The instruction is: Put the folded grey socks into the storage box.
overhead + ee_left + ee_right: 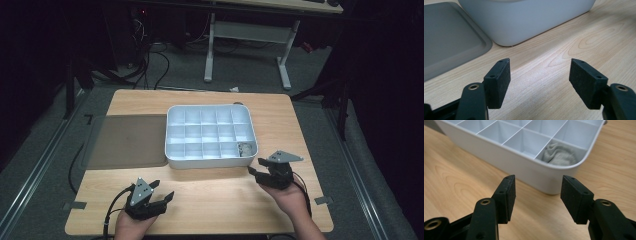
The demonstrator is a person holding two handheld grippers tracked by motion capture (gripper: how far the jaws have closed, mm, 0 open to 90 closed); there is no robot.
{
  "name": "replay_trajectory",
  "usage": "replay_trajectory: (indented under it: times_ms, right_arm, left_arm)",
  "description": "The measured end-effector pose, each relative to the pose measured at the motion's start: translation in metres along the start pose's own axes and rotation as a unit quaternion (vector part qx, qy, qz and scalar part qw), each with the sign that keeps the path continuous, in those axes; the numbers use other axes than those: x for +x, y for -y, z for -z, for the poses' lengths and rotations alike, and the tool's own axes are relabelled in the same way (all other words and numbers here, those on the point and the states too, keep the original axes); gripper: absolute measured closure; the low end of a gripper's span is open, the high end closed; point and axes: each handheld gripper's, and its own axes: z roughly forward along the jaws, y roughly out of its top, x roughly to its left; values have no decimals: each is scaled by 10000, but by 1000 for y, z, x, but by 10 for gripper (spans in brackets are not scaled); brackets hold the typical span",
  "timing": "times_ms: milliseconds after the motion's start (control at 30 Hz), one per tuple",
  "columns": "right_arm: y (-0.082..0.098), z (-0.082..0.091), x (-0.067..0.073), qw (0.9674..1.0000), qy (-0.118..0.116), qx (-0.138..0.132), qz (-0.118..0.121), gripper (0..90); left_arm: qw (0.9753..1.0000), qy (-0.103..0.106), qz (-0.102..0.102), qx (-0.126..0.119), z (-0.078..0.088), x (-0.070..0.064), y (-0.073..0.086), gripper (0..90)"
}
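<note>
Both claws, left claw [159, 192] and right claw [256, 167], stand open and empty. A grey cloth [560, 156] lies in the organizer box [172, 150], compartment at 5 o'clock. I judge the placing step finished; next, fit the lid [127, 140].

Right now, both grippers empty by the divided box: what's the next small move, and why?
Probably bring the left gripper over to the grey lid to pick it up. The white box is uncovered, a grey cloth already sits in its near right corner compartment, and both grippers are open and holding nothing. The right gripper hovers off that corner, so it could steady the box.
</note>
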Motion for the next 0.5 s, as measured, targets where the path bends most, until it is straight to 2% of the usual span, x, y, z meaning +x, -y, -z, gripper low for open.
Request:
replay_trajectory:
  times_ms: [133,167,200,300,333,367,500]
  right_arm:
    - [24,-8,15,9999,-111,-94,37,480]
    - [32,-11,20,9998,-114,-189,36,495]
    - [37,-11,23,9997,-85,-246,-36,502]
    - [58,-7,36,9968,7,-782,-160,534]
    - [58,-6,38,9970,-70,-762,-139,535]
    - [58,-3,41,9969,-46,-787,22,544]
    - [58,-2,44,9969,78,-772,103,544]
  left_arm:
    - [10000,-36,7,22,-1,-1,0,335]
    - [10000,-47,10,25,0,-1,1,334]
    - [10000,-63,37,6,0,-1,1,335]
    - [9999,-99,56,7,2,-1,1,333]
    - [9999,-119,43,-13,2,-1,1,333]
    - [9999,-128,37,-3,2,-1,0,333]
    - [9998,-164,110,-14,0,-1,0,332]
